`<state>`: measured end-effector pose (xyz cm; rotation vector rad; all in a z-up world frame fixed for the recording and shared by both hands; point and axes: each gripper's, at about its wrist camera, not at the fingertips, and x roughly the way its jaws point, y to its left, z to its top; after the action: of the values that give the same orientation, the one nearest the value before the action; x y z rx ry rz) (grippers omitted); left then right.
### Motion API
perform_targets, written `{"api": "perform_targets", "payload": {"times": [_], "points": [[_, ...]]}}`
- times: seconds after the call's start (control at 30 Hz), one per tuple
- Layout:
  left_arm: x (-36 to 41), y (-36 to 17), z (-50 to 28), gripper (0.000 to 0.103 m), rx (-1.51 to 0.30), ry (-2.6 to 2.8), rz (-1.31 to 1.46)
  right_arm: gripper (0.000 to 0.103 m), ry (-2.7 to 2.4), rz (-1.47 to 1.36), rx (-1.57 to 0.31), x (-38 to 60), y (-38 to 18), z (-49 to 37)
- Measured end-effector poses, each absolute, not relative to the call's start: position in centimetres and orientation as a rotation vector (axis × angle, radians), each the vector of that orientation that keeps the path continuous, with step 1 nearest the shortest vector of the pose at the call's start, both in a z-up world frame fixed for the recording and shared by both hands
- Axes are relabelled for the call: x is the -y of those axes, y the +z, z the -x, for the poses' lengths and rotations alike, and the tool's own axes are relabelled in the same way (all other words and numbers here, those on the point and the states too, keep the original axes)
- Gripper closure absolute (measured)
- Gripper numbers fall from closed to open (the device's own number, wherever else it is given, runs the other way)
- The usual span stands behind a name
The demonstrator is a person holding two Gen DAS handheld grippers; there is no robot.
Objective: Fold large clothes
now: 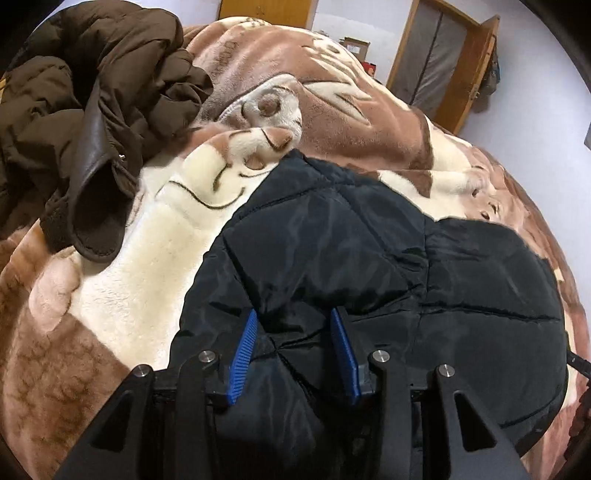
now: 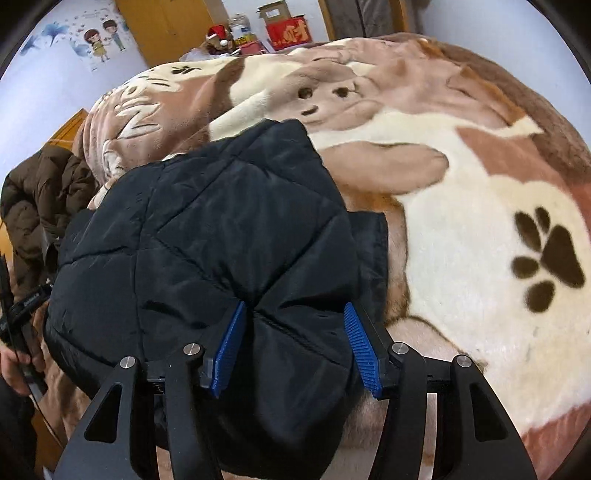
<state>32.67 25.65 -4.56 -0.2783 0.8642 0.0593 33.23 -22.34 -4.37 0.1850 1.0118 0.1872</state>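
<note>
Brown coat heaped beside black jacket

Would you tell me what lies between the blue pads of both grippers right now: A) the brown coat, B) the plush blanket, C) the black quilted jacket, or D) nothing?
C: puffed folds of the black quilted jacket bulge between the pads of the left gripper and the right gripper.

Only a gold character shows on the red box, unreadable.
</note>
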Motion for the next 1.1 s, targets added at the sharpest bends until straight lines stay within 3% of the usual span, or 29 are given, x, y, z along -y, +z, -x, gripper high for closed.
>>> {"api": "perform_targets", "payload": {"times": [0.27, 0.4, 0.63, 1.1], "points": [[-24.2, -0.6, -26.0, 0.059, -0.790, 0.070, 0.275, 0.047, 0.196, -0.128, -0.913, 22.2, -0.6, -26.7], [-21.9, 1.0, -20.4, 0.044, -0.763, 0.070, 0.286, 0.047, 0.201, -0.085, -0.887, 21.3, 0.7, -21.8], [-16.9, 2.7, -11.9, 0.038, -0.777, 0.054, 0.230, 0.047, 0.226, -0.036, -0.842, 19.9, 2.6, -14.4], [-10.5, 3.5, -1.9, 0.038, -0.820, 0.001, 0.212, 0.047, 0.260, 0.072, -0.813, 18.3, 3.6, -4.8]]}}
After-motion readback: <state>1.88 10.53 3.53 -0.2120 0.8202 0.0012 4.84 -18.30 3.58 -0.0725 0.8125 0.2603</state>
